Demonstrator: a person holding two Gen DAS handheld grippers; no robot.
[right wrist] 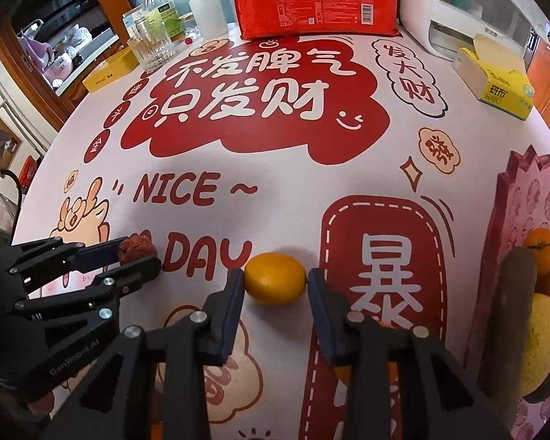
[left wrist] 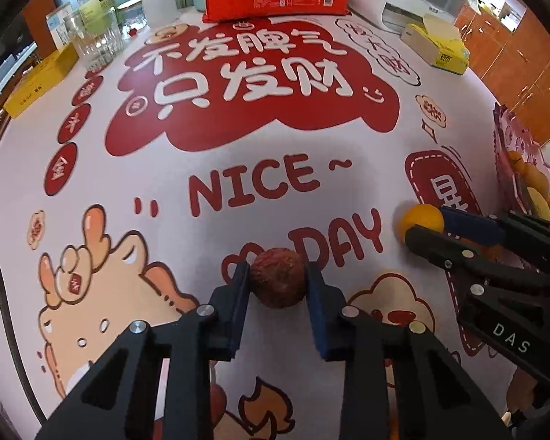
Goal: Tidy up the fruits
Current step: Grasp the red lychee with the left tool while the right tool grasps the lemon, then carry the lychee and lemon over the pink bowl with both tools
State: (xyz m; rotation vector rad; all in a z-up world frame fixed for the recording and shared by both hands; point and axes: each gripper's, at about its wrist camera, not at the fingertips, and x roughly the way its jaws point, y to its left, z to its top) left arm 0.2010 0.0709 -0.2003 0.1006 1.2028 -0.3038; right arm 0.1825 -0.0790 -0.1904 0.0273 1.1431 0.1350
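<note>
Fruits point(left wrist: 278, 278) pinched by both down-tilted tools point(left wrist: 278, 275).

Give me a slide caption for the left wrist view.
Left gripper shut on a wrinkled red-brown fruit on the printed tablecloth; right gripper shut on an orange.

Two close downward wrist views; shared tablecloth point(left wrist: 275, 198)

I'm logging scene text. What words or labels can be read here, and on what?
"NICE ~ DAY", "不发脾气 只发财", "发大财": tablecloth.
"一次性纸杯": red bag.
"DAS": right gripper body.
"GenRobot.AI": left gripper body.
"BARO": yellow box, uncertain.
Bottle label, flat yellow box, bag's small print: too small or blurred.
</note>
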